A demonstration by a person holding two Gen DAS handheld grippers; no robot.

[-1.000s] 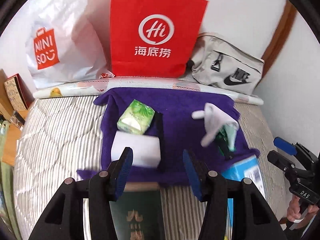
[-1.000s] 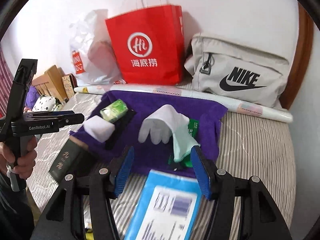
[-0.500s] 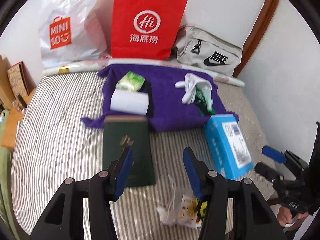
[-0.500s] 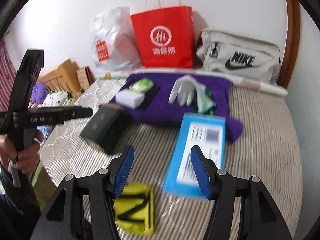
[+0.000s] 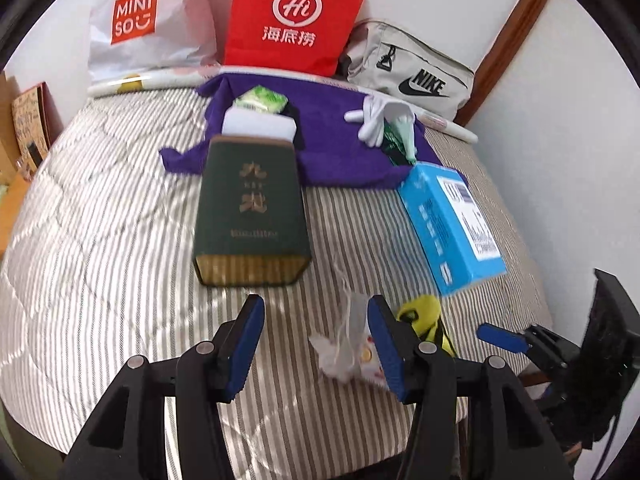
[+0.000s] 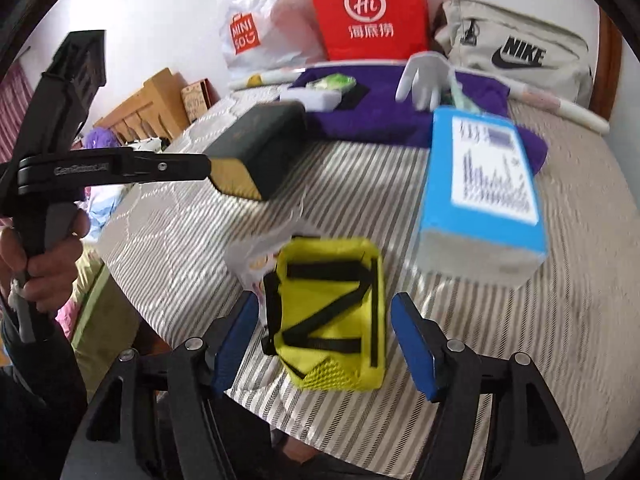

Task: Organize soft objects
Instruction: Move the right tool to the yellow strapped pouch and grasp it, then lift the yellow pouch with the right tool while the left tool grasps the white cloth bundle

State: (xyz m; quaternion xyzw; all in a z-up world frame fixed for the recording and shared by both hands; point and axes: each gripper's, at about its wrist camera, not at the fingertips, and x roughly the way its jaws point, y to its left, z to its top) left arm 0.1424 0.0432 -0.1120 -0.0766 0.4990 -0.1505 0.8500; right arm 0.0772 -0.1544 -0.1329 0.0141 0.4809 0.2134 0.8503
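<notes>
A purple cloth [image 5: 332, 152] lies at the back of the striped bed, with a white glove [image 5: 376, 120], a green tissue pack [image 5: 262, 100] and a white block [image 5: 258, 128] on it. A yellow pouch with black straps [image 6: 332, 312] lies near the front edge, between the fingers of my open right gripper [image 6: 326, 344]. A crumpled white plastic bag [image 5: 344, 344] lies beside the pouch, just ahead of my open left gripper [image 5: 316, 340]. Both grippers are empty.
A dark green box [image 5: 250, 208] and a blue box [image 5: 452, 220] lie mid-bed. A red paper bag [image 5: 292, 20], a white Miniso bag [image 5: 140, 28] and a beige Nike bag [image 5: 412, 80] stand against the back wall. Wooden furniture [image 6: 156, 104] is to the left.
Both grippers have pulled back from the purple cloth toward the bed's front edge. The yellow pouch and the plastic bag have come into view close to the fingers.
</notes>
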